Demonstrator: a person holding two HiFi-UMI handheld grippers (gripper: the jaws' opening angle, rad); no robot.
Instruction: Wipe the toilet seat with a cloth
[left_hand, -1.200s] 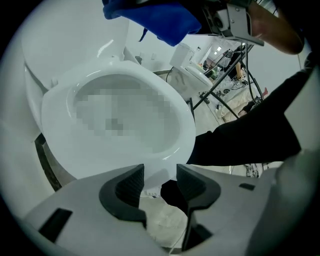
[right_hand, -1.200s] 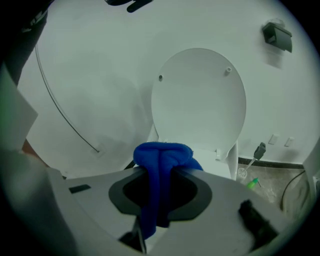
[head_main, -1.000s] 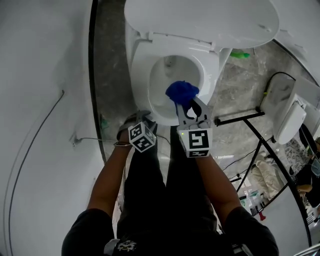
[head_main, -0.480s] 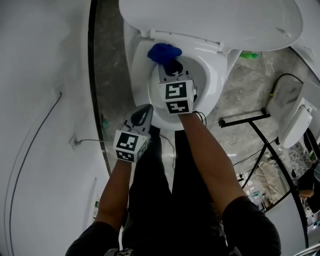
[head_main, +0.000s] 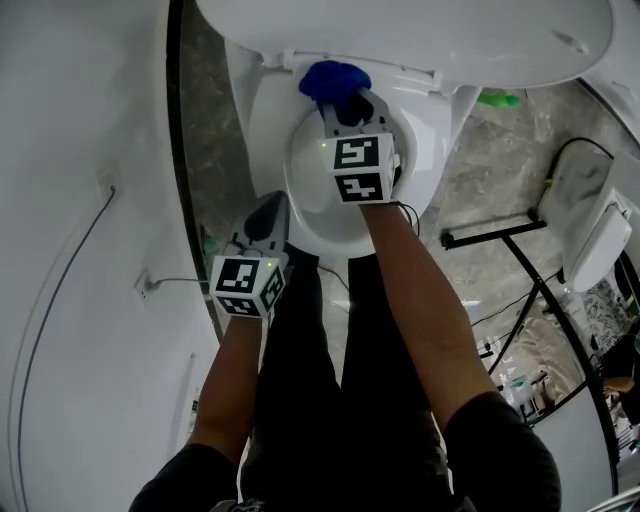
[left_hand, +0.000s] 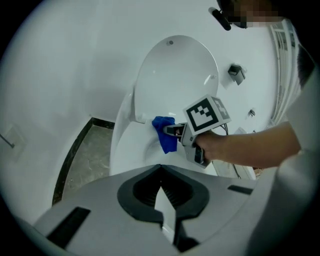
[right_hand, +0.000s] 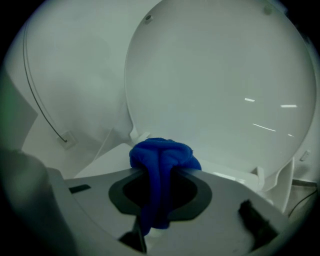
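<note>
Right gripper (head_main: 346, 104) has gone from the front of the bowl up to the back of the glossy white toilet seat (head_main: 258, 130). Its jaws are clamped on a bunched, fuzzy blue cloth (head_main: 333, 78), right by the hinge under the raised lid (head_main: 420, 35). Left gripper (head_main: 268, 212) drifted left off the front rim, jaws together, nothing in them. Grey marbled floor (head_main: 205, 120), thin black rack (head_main: 490, 232) off to the right.

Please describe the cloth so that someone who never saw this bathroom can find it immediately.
Find the white toilet with its lid raised. At the back of the seat, the right tool pinches a bunched cloth. It is the only deep blue thing among white surfaces.
</note>
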